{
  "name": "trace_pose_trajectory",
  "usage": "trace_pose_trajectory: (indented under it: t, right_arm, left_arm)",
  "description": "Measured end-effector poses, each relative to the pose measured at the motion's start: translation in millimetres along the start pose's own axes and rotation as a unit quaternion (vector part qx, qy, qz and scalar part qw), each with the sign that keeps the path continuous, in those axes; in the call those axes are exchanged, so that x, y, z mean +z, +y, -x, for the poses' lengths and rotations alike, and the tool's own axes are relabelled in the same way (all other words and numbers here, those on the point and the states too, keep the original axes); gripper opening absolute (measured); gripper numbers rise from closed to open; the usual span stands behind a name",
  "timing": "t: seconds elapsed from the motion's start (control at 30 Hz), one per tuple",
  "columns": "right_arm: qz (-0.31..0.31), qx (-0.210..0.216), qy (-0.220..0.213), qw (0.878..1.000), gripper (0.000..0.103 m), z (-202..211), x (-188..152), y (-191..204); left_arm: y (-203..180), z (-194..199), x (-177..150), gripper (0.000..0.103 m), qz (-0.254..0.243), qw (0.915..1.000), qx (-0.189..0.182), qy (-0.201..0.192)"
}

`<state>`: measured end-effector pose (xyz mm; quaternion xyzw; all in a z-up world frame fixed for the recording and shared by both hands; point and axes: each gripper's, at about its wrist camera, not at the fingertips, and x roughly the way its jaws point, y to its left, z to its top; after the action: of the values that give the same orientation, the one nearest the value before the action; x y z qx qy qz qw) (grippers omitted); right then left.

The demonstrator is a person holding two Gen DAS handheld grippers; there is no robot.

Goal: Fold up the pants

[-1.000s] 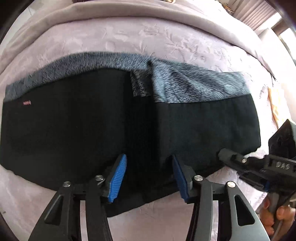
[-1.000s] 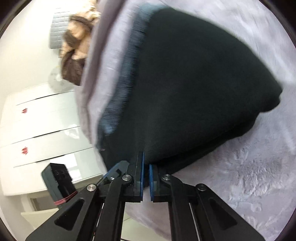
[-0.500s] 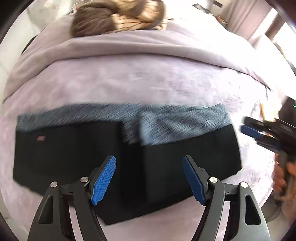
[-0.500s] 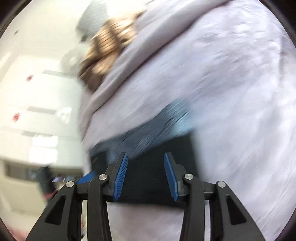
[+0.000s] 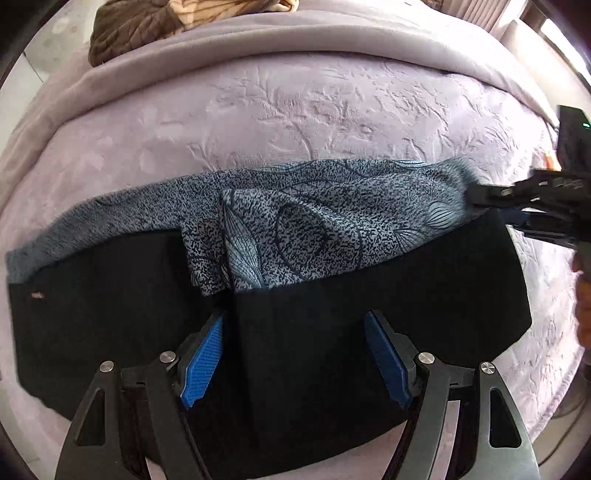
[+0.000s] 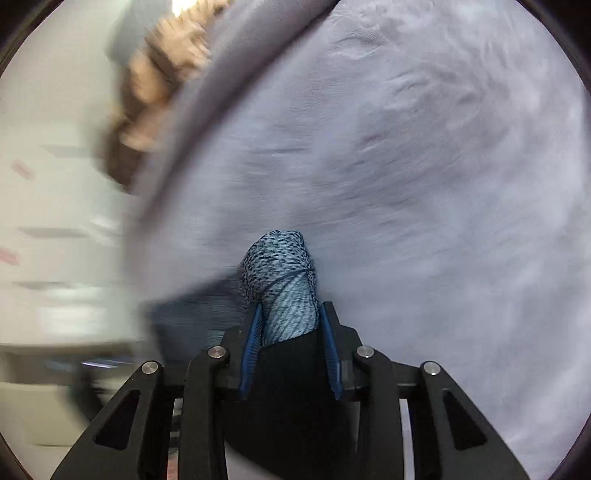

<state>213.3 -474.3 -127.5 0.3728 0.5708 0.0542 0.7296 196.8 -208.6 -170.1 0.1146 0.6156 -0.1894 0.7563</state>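
Note:
The pants [image 5: 332, 314] are black with a blue-grey patterned waistband [image 5: 303, 206]. They lie folded in a wide band across the lilac bedspread [image 5: 295, 110]. My left gripper [image 5: 295, 350] is open and hovers over the black cloth near the middle fold, holding nothing. My right gripper [image 5: 491, 206] shows at the right end of the waistband in the left wrist view. In the right wrist view it [image 6: 290, 332] is shut on a bunched corner of the patterned waistband [image 6: 284, 280] with black cloth below it.
A brown and tan blanket [image 5: 155, 22] is heaped at the head of the bed behind a folded lilac cover [image 5: 332, 40]. White cabinet fronts [image 6: 44, 221] stand beyond the bed's left side. The right wrist view is blurred.
My right gripper has closed on the right end of the waistband, having been open half a second ago. My left gripper has stayed open and come closer over the black cloth.

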Motion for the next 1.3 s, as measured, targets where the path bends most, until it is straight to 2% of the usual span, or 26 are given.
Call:
trace_pose_trajectory:
  t: [0.13,0.17,0.3,0.37,0.43,0.53,0.63,0.7,0.77,0.87,1.03,1.1,1.17,1.23,1.3]
  right_arm:
    - [0.048,-0.073,-0.015,0.996,0.035,-7.6,-4.7,18.1]
    - [0.056,-0.083,-0.019,0.995,0.038,-4.9,-6.6,27.0]
    - [0.084,-0.104,-0.045,0.99,0.038,25.6,-27.5,51.5]
    - [0.102,-0.086,-0.066,0.989,0.036,45.1,-40.0,59.2]
    - [0.13,-0.046,-0.056,0.989,0.029,44.3,-50.1,79.1]
    - [0.161,-0.018,-0.02,0.987,0.028,11.7,-55.8,114.4]
    - [0.144,0.01,0.01,0.99,0.028,-32.8,-59.3,129.3]
    - [0.136,0.01,0.046,0.99,0.028,-63.3,-69.4,135.7]
    - [0.166,0.003,0.054,0.985,0.028,-73.1,-88.3,152.4]
    - [0.207,-0.009,0.069,0.976,0.028,-70.7,-110.1,172.3]
    - [0.203,-0.019,0.074,0.976,0.028,-43.9,-126.9,173.6]
    - [0.207,-0.037,0.077,0.975,0.033,-35.6,-133.6,175.7]
    - [0.21,-0.058,0.08,0.973,0.055,-25.2,-144.2,174.9]
    - [0.21,-0.07,0.084,0.972,0.061,-17.7,-156.5,176.2]
    - [0.205,-0.084,0.088,0.971,0.061,-12.9,-165.4,174.1]
  left_arm:
    - [0.1,2.2,-0.5,0.076,0.001,1.0,0.007,0.002]
    - [1.8,6.7,-4.6,0.076,0.0,1.0,0.005,0.001]
    - [12.2,15.1,-14.1,0.076,0.017,0.9998,0.01,0.0]
    - [25.4,20.7,-23.1,0.076,0.039,0.9992,0.004,0.001]
    - [39.7,28.1,-32.1,0.076,0.061,0.9981,0.001,0.0]
    - [49.1,38.2,-46.1,0.076,0.071,0.9975,0.006,-0.006]
    - [59.3,47.0,-55.1,0.076,0.077,0.9968,0.023,-0.008]
    - [68.9,54.2,-65.0,0.076,0.083,0.9959,0.035,-0.003]
    - [79.5,59.9,-77.3,0.076,0.095,0.9946,0.042,0.002]
    - [97.7,63.5,-92.8,0.076,0.119,0.9921,0.039,0.01]
    - [119.0,73.9,-113.9,0.076,0.138,0.9891,0.048,0.019]
    - [122.3,79.3,-119.2,0.076,0.139,0.9888,0.05,0.019]
    - [124.0,84.2,-123.6,0.076,0.141,0.9886,0.048,0.018]
    - [126.3,89.3,-128.8,0.076,0.143,0.9886,0.044,0.018]
    - [128.0,95.2,-135.1,0.076,0.142,0.9888,0.042,0.017]
